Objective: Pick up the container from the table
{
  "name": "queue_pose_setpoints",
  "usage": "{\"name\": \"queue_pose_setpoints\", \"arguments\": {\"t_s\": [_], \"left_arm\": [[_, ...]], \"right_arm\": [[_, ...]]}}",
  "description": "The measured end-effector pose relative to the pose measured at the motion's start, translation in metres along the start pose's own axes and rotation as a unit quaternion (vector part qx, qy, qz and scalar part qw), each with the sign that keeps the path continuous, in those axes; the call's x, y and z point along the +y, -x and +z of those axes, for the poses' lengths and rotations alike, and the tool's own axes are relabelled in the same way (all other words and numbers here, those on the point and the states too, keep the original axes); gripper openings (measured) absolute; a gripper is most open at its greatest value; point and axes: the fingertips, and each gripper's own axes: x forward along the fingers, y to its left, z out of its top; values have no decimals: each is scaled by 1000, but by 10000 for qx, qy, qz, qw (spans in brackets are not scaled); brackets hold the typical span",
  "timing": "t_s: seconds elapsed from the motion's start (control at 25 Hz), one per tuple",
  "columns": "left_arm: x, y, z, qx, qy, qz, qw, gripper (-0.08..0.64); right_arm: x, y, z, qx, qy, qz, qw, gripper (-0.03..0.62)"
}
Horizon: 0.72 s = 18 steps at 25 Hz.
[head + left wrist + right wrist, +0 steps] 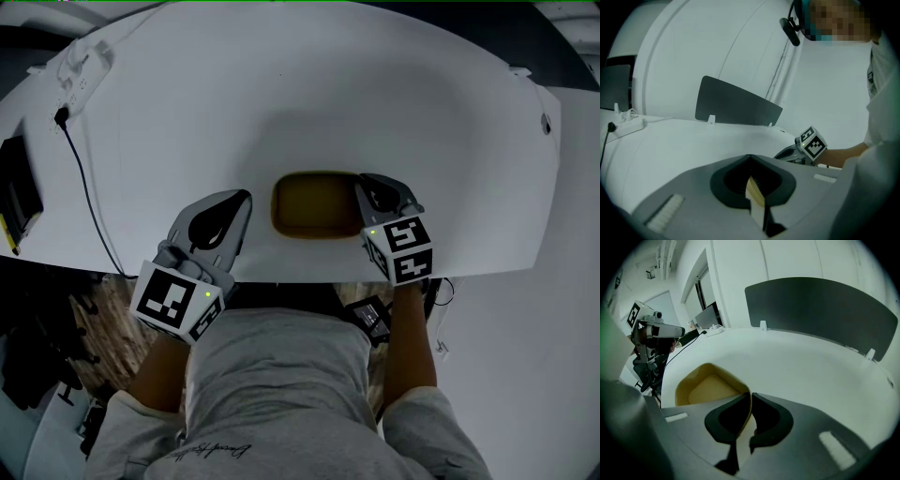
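A shallow yellow-brown container (pixel 314 204) lies on the white table (pixel 375 84) near its front edge. My right gripper (pixel 370 187) sits at the container's right end, shut on the rim. In the right gripper view the container (pixel 708 387) wall runs up between the closed jaws of the right gripper (pixel 751 397). My left gripper (pixel 244 197) hovers a short way left of the container, apart from it, with its jaws shut. In the left gripper view a pale yellow sliver (pixel 755 196) shows through the opening of the left gripper (pixel 751 159).
A black cable (pixel 84 183) runs from a white power strip (pixel 80 66) down over the table's left edge. A dark flat object (pixel 19 192) lies at the far left. A dark divider panel (pixel 820 310) stands on the table's far rim.
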Motion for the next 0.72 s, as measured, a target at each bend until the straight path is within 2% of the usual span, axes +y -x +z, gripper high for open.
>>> {"name": "queue_pose_setpoints", "arguments": {"t_s": [0.72], "left_arm": [[-6,10,12,-150,-53,16,9999,-3]], "right_arm": [[3,23,10,-155,-133,-71,9998,34]]}}
